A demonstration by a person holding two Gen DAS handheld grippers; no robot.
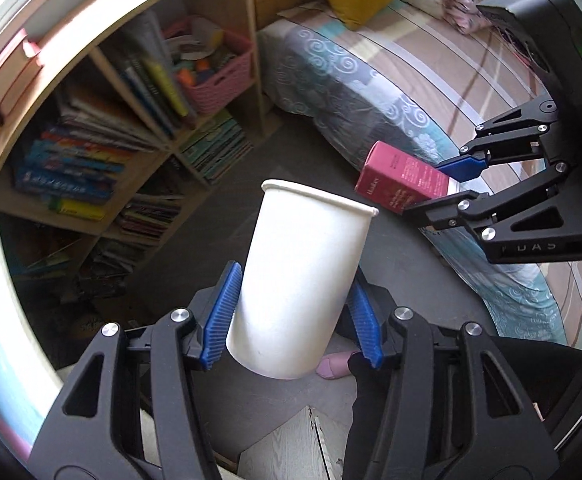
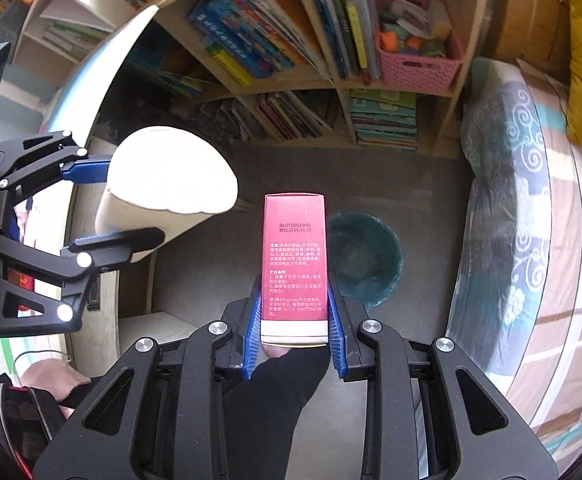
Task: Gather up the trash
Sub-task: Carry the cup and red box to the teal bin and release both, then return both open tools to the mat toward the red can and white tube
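Above grey floor (image 2: 411, 184) by bookshelf (image 2: 331, 60), left fingers (image 1: 221, 316) clasp paper cup (image 1: 299, 280), right fingers (image 2: 253, 332) pink box (image 2: 295, 264).

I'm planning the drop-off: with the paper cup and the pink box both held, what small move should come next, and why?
Probably carry the right gripper forward and lower, over the green bin. It is shut on the pink box, and the bin sits on the floor just beyond and right of it. The left gripper with the white paper cup can follow.
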